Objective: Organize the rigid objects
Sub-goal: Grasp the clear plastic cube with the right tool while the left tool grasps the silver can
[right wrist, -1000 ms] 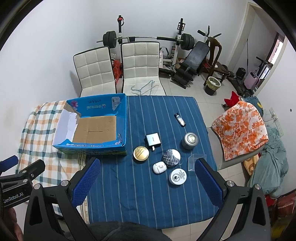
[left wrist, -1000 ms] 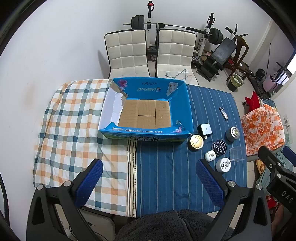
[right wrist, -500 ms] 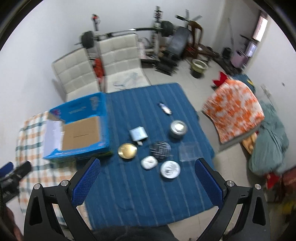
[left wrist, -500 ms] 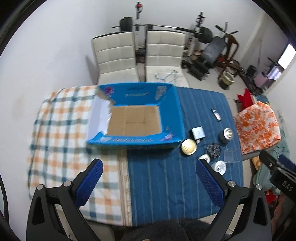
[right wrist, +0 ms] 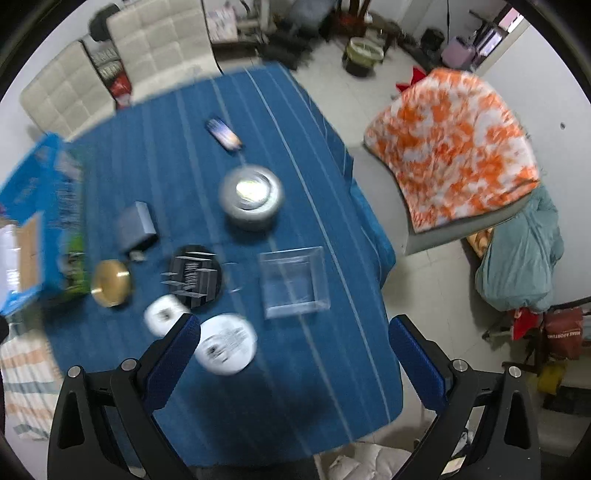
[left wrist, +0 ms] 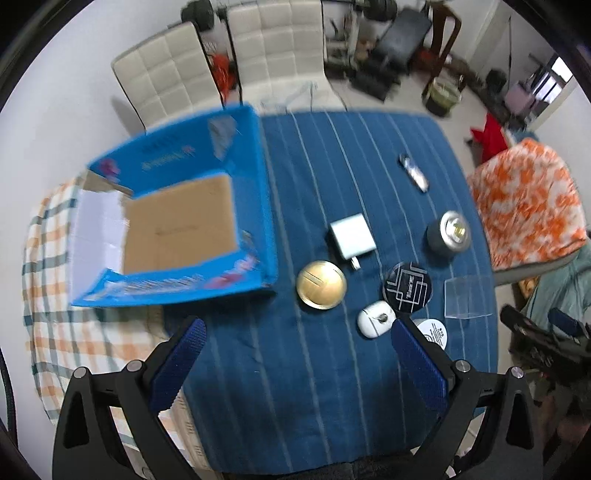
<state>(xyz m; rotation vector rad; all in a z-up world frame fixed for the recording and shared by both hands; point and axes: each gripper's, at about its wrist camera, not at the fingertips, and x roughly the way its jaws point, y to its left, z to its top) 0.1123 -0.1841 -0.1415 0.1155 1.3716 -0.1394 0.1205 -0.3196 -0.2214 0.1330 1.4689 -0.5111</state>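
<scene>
An open blue cardboard box (left wrist: 251, 177) lies on the table at the left, with nothing inside it. To its right on the blue striped cloth (left wrist: 295, 369) sit a gold round tin (left wrist: 320, 283), a white square charger (left wrist: 352, 236), a black patterned disc (left wrist: 408, 287), a white pebble-shaped case (left wrist: 375, 318), a grey round tin (left wrist: 448, 233), a clear plastic box (left wrist: 467, 297), a white round lid (right wrist: 226, 344) and a small dark stick (left wrist: 413, 172). My left gripper (left wrist: 295, 363) hangs open above the cloth's near part. My right gripper (right wrist: 293, 360) hangs open near the clear box (right wrist: 293, 282).
A checked cloth (left wrist: 48, 288) covers the table's left part. Two white padded chairs (left wrist: 273, 48) stand behind the table, with gym equipment (left wrist: 399, 33) further back. An orange-patterned cushion (right wrist: 454, 147) sits right of the table, above crumpled teal fabric (right wrist: 517, 254).
Both grippers have moved rightward and closer to the table, so the small objects now appear larger and the box has slid left. Neither gripper has taken hold of anything.
</scene>
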